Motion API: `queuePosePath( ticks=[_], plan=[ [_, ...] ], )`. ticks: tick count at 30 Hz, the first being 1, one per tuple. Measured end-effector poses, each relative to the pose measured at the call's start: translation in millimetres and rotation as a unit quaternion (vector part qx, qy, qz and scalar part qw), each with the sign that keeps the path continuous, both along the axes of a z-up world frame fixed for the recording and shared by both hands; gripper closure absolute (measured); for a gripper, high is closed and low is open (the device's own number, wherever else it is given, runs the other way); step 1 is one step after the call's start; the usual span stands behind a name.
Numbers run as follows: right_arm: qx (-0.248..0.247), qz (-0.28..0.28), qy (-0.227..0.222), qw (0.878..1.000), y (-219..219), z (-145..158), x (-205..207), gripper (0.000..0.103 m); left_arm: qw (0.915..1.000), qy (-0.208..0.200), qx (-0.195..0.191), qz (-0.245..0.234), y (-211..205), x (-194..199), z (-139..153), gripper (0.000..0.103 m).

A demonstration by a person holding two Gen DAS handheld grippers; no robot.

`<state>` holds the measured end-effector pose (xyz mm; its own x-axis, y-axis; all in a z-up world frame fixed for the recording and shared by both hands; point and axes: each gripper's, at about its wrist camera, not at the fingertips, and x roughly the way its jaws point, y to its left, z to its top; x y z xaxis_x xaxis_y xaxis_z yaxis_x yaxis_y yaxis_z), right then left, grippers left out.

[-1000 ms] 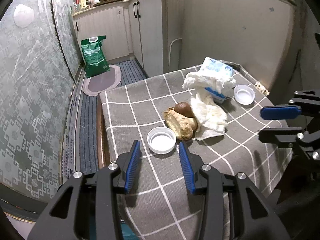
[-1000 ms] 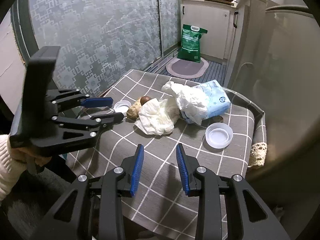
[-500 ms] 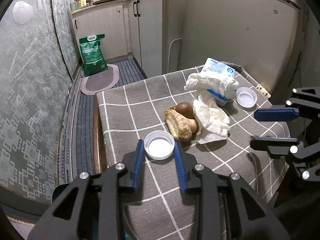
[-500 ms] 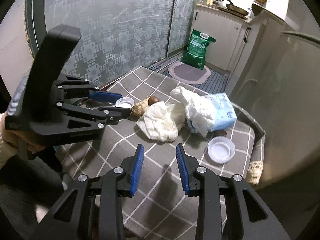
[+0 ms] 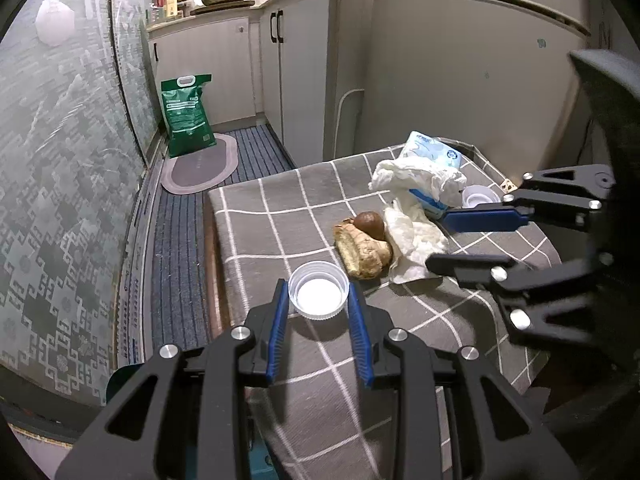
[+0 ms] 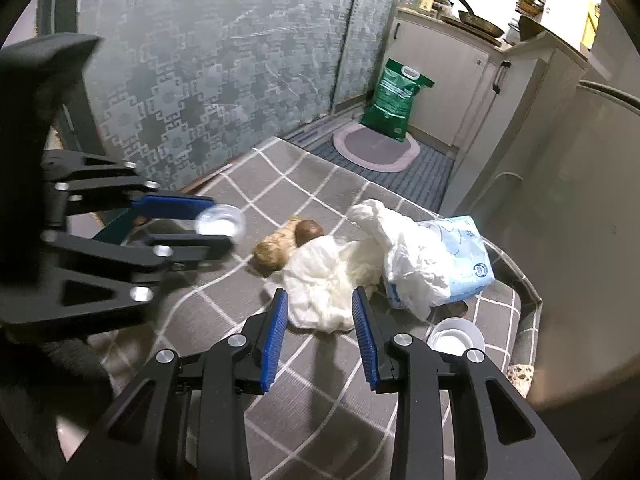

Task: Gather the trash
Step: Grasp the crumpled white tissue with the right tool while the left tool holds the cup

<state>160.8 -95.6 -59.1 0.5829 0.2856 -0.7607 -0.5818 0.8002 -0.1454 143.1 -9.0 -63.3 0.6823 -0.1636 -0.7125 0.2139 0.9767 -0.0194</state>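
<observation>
Left gripper: your left gripper [image 5: 318, 306] reaches forward and low from 6 o'clock of its own view, jaws clamped on the white cap [image 5: 318, 294], a blue pad pressed to each side of its rim.
Cap held: in the right wrist view the same cap [image 6: 219, 221] sits blurred at the tip of the left gripper [image 6: 212, 224], at 9 o'clock, raised above the cloth.
Right gripper: your right gripper [image 6: 320, 322] points in from 6 o'clock with its jaws apart, nothing between them, the crumpled tissue [image 6: 326, 280] just beyond the pad tips.
Shapes and textures: the cap is round, shallow, ribbed plastic with its open side up. The tissue is soft, wrinkled and off-white. The ginger root [image 5: 362, 254] is knobbly and tan, with a smooth brown round piece [image 5: 370, 222] touching its far end.
Surface: a grey cloth with a white grid [image 5: 280, 216] covers the surface.
Around: a pale blue tissue pack [image 6: 464, 256] lies at 3 o'clock of the tissue with a white plastic bag [image 6: 404, 256] draped over it. A second white cap [image 6: 456, 338] rests near the right gripper's right pad.
In the way: tissue, ginger root and pack lie bunched together, touching, between the two grippers.
Further off: a green sack [image 5: 186, 114] stands on the floor at 11 o'clock beside an oval mat [image 5: 200, 166].
</observation>
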Motion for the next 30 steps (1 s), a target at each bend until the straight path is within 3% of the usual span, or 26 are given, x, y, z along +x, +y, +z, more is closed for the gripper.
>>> queuePosePath(
  ticks=[7, 19, 30],
  plan=[
    [0.015, -0.01, 0.032, 0.999, -4, -8, 15, 0.075, 0.9999, -0.007, -0.007, 0.006, 13, -11, 8, 0.071],
    [0.028, -0.022, 0.036, 0.999, -8, 1, 19, 0.102, 0.9995, -0.021, -0.019, 0.016, 39, -29, 19, 0.071],
    [0.056, -0.017, 0.021, 0.998, -1, 24, 13, 0.103, 0.9986, -0.027, -0.026, 0.036, 68, -39, 23, 0.071]
  ],
)
